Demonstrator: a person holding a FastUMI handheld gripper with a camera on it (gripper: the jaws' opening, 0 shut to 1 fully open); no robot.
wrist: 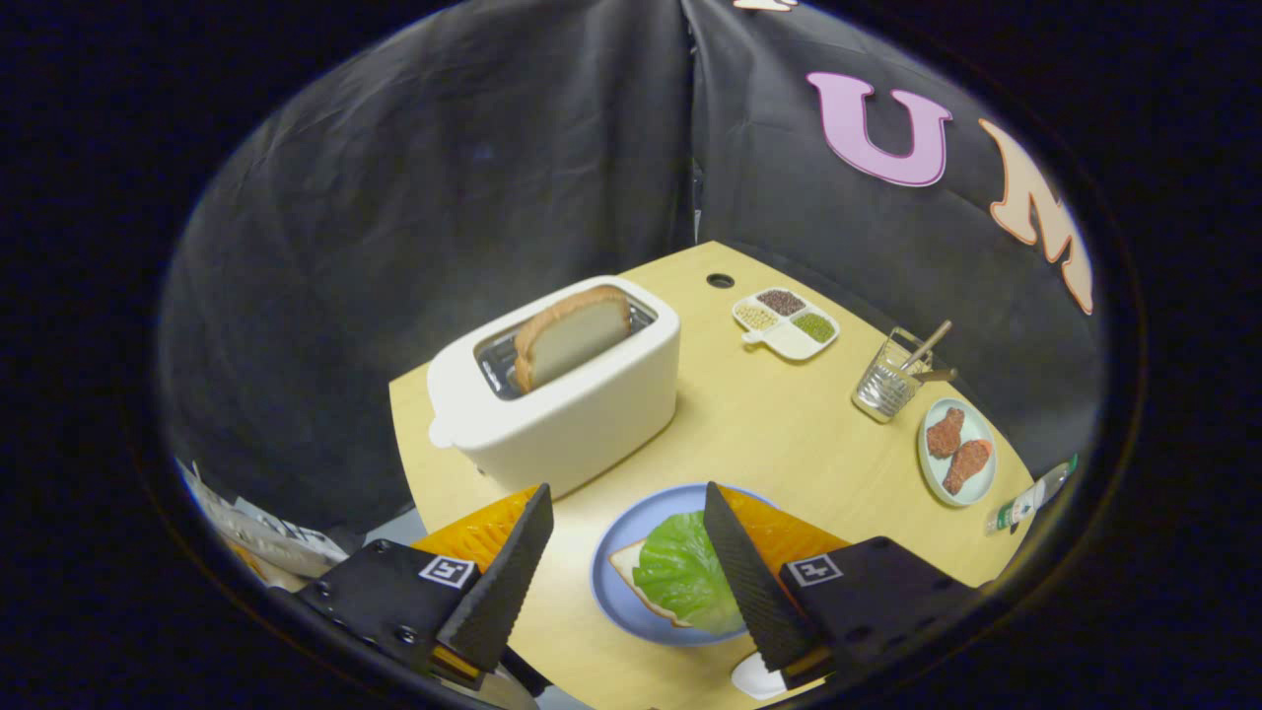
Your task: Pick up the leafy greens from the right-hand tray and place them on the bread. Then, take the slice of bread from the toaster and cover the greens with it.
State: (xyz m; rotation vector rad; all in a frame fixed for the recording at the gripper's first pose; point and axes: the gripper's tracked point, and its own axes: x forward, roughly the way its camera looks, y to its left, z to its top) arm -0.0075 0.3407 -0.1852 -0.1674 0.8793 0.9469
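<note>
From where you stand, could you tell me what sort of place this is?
Probably a staged kitchen set in a recording booth: a toaster holding a bread slice, and leafy greens on bread on a blue plate between the open gripper fingers, black cloth walls behind.

The leafy greens (682,574), a crinkled light-green leaf, lie flat on a slice of bread (631,570) on the blue plate (613,537), between the fingers and partly hidden by one. Only the bread's pale corner and brown crust peek out beneath the leaf. Beyond the fingers, the white toaster (562,394) holds a second slice (572,335) upright in its slot, sticking up, leaning slightly.
</note>
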